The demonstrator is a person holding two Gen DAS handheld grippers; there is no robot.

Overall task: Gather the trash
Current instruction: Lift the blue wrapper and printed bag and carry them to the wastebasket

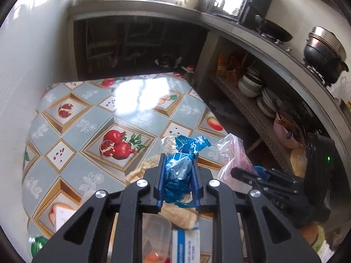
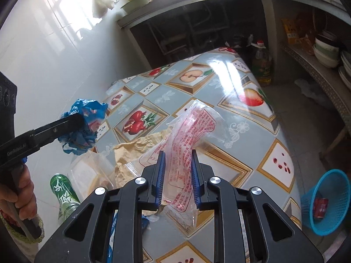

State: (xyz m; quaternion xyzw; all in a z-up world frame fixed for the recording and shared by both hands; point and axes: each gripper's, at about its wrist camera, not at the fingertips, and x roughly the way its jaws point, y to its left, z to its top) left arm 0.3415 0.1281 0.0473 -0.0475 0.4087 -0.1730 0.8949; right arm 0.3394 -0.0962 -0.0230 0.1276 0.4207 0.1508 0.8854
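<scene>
Two grips on: left gripper [image 1: 178, 171] jaws pinching one crumpled blue plastic wrapper [image 1: 178, 164], right gripper [image 2: 178, 176] jaws pinching one clear red-printed plastic bag [image 2: 188, 135], both above the fruit-patterned desk [image 2: 239, 118].

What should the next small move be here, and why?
Probably carry both pieces to the blue basket beside the table: the left gripper grips a crumpled blue wrapper, the right gripper a clear red-printed bag, both lifted off the tabletop.
</scene>
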